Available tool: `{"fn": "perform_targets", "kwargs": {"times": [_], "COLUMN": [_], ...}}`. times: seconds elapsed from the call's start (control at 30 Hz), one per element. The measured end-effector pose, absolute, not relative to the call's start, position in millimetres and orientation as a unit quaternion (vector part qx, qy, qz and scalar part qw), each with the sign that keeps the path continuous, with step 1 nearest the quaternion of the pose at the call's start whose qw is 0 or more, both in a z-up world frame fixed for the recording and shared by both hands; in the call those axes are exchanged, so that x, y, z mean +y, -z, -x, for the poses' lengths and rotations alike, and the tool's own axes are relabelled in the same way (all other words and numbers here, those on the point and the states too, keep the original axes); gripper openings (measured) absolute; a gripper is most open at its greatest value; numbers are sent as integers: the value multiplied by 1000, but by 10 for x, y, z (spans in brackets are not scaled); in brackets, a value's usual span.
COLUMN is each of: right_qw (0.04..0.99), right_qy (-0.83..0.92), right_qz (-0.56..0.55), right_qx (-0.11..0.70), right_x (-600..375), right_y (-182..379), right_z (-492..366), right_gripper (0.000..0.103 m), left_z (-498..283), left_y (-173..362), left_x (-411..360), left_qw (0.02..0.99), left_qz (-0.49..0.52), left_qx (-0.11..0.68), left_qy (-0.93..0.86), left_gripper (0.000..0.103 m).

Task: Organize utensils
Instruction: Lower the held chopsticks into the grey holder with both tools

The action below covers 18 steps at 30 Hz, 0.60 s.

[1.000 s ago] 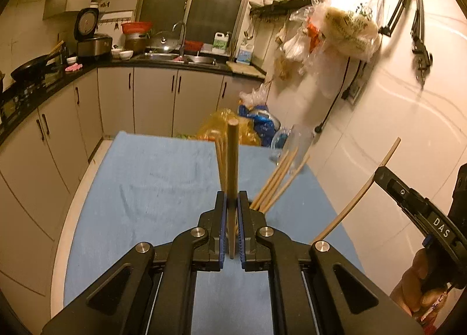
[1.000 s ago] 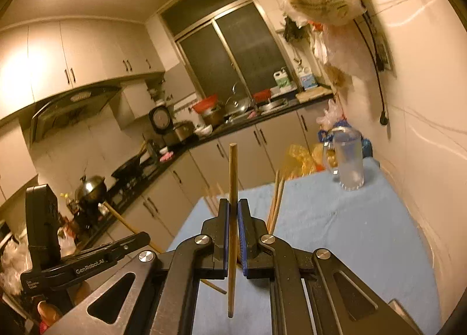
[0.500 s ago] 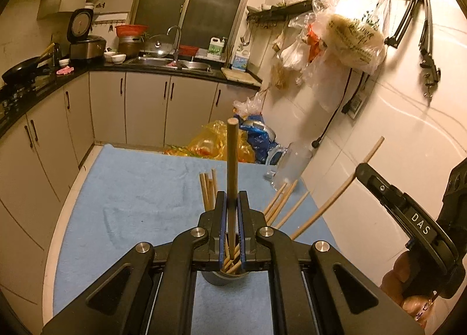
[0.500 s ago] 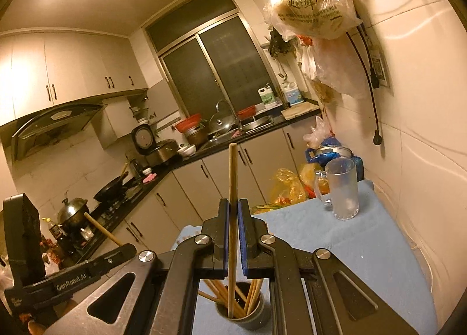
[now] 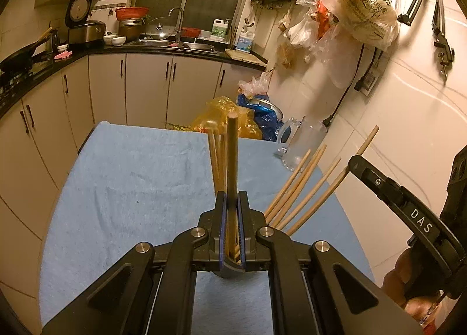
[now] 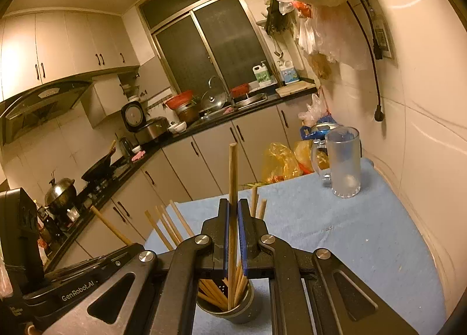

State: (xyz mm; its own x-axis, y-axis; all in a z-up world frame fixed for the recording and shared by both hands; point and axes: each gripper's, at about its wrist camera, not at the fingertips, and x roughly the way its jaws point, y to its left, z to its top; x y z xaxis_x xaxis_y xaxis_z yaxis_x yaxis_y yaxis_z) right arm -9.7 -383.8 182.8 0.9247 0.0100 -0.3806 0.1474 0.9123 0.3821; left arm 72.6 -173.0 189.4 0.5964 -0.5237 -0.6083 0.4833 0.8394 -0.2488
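My left gripper [image 5: 232, 218] is shut on a wooden chopstick [image 5: 232, 159] that stands upright between its pads. Its lower end reaches into a dark holder cup [image 5: 230, 272], mostly hidden under the fingers. Several more chopsticks [image 5: 297, 189] fan out of that cup to the right. My right gripper [image 6: 232, 230] is shut on another upright chopstick [image 6: 232, 177], its lower end inside the same cup [image 6: 233, 310] among several chopsticks [image 6: 169, 224]. The right gripper's body [image 5: 402, 203] shows at the right of the left wrist view, and the left gripper's body [image 6: 73, 285] at the lower left of the right wrist view.
A blue cloth [image 5: 131, 183] covers the table. A frosted glass mug [image 6: 343, 165] stands at its far right corner by the tiled wall. Plastic bags [image 5: 221, 119] lie beyond the far edge. Kitchen cabinets and a counter run along the left and back.
Both grippers have come down and forward with their chopsticks. The cup, out of sight a second ago, now sits right under both, with the chopstick ends inside it.
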Motion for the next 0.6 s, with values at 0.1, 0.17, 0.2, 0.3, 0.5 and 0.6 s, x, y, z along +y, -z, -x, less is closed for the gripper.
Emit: {"fn": "perform_targets", "kwargs": {"times": [0.1, 0.17, 0.2, 0.3, 0.5, 0.6], "right_qw": [959, 958, 958, 956, 954, 953], "right_qy": [35, 36, 35, 36, 36, 36], "right_qz": [-203, -203, -204, -204, -205, -205], "right_qx": [195, 199, 201, 206, 215, 218], "right_x": [-3816, -3807, -3803, -3788, -3770, -3752], "right_y": [-1769, -1727, -1708, -1655, -1587, -1554], "right_z": [103, 99, 93, 83, 46, 32], "right_gripper": [6, 6, 6, 6, 6, 6], "left_z": [-690, -679, -671, -661, -658, -676], "left_y": [-1822, -1801, -1788, -1765, -1744, -1725], "left_x": [-1735, -1743, -1736, -1739, -1733, -1757], "left_qw": [895, 896, 896, 896, 897, 896], "left_qz": [20, 17, 15, 14, 13, 12], "left_qx": [347, 345, 345, 345, 345, 348], "left_qy": [280, 278, 279, 278, 276, 275], "left_gripper": [6, 7, 7, 7, 7, 7]}}
